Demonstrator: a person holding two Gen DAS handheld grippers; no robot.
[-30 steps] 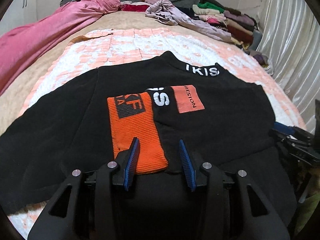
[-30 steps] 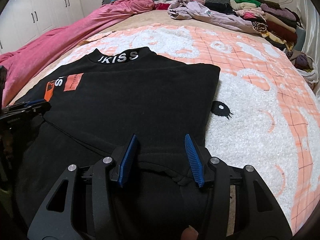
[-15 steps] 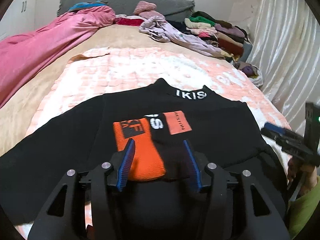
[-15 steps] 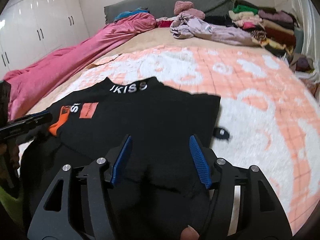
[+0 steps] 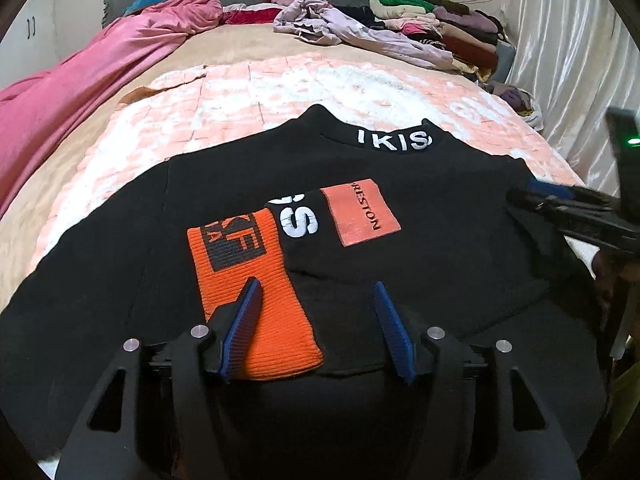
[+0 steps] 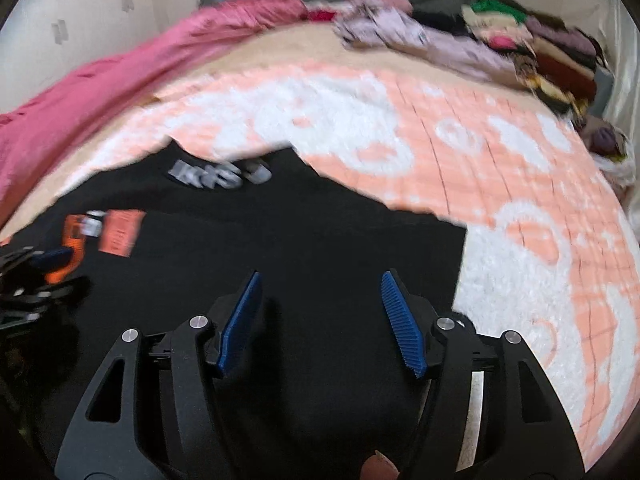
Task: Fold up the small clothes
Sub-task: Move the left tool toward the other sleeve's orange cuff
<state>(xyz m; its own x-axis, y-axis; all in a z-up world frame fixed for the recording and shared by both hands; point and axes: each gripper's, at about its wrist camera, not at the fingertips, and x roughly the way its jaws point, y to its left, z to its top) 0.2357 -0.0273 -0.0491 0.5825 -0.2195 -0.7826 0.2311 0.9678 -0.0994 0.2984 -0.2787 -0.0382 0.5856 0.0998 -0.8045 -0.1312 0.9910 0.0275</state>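
Observation:
A black sweater (image 5: pixel 440 216) with white "IKIS" letters on its collar lies spread on the bed, one sleeve folded across its front so the orange cuff (image 5: pixel 256 304) lies near me. My left gripper (image 5: pixel 316 292) is open and empty, hovering just above the cuff. My right gripper (image 6: pixel 320 284) is open and empty over the sweater's body (image 6: pixel 320 240) near its right edge. The right wrist view is blurred. The right gripper also shows in the left wrist view (image 5: pixel 568 204) at the sweater's right side.
The sweater lies on a peach and white blanket (image 5: pixel 280 92). A pink quilt (image 5: pixel 80 72) runs along the left. Loose clothes (image 5: pixel 360 28) and a stack of folded clothes (image 5: pixel 440 28) lie at the head. A white curtain (image 5: pixel 568 48) hangs at the right.
Both grippers lifted and pulled back, then the left came down closer to the cuff. The right gripper swung, blurring its view. Both jaws stay open and the sweater has not moved.

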